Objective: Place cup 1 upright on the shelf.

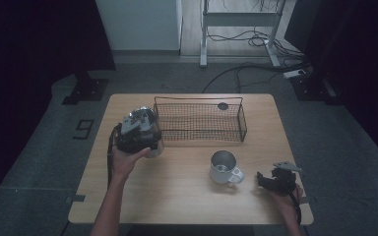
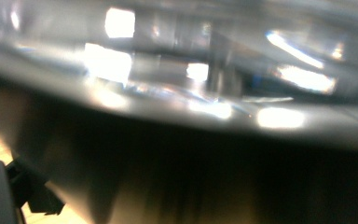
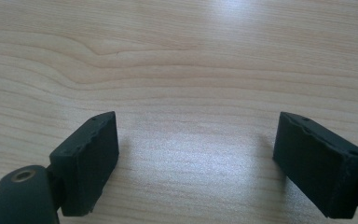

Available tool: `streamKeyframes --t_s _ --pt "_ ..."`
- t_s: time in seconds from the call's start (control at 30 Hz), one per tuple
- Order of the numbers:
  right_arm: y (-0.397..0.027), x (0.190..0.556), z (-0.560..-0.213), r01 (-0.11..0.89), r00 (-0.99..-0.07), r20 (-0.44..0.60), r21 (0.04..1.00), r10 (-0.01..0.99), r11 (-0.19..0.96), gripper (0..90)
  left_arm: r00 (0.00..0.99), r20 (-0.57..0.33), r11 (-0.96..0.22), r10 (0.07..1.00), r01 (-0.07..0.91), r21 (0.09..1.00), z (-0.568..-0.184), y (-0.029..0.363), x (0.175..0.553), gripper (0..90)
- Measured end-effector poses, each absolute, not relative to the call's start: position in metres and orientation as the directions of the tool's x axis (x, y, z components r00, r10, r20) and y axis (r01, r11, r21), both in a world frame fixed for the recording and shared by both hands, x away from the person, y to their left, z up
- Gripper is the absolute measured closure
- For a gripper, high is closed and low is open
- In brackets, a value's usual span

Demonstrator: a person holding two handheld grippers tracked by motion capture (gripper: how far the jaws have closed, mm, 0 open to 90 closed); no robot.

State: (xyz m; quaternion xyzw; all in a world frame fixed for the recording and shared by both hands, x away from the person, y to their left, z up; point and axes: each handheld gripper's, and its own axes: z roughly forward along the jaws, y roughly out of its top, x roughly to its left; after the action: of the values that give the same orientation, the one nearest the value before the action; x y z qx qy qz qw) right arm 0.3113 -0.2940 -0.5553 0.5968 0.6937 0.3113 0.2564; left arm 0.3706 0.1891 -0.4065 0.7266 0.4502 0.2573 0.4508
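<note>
The right gripper (image 3: pixel 198 161) has its two black jaws spread apart over bare, light wooden table (image 3: pixel 177 56).

A shiny, round steel cup (image 1: pixel 152 142) stands upright on the wooden table's left part, just in front of the wire basket's left end. Close up, its polished rim and wall (image 2: pixel 191 93) mirror bright lights.
</note>
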Motion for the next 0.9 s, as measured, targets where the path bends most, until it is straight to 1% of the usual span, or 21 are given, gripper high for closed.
streamKeyframes --t_s 0.9 --pt "-0.294 0.311 -0.555 0.668 -0.156 0.015 0.738 0.988 0.094 13.8 0.471 -0.018 -0.202 0.882 0.413 0.888 -0.398 0.177 0.389 4.0"
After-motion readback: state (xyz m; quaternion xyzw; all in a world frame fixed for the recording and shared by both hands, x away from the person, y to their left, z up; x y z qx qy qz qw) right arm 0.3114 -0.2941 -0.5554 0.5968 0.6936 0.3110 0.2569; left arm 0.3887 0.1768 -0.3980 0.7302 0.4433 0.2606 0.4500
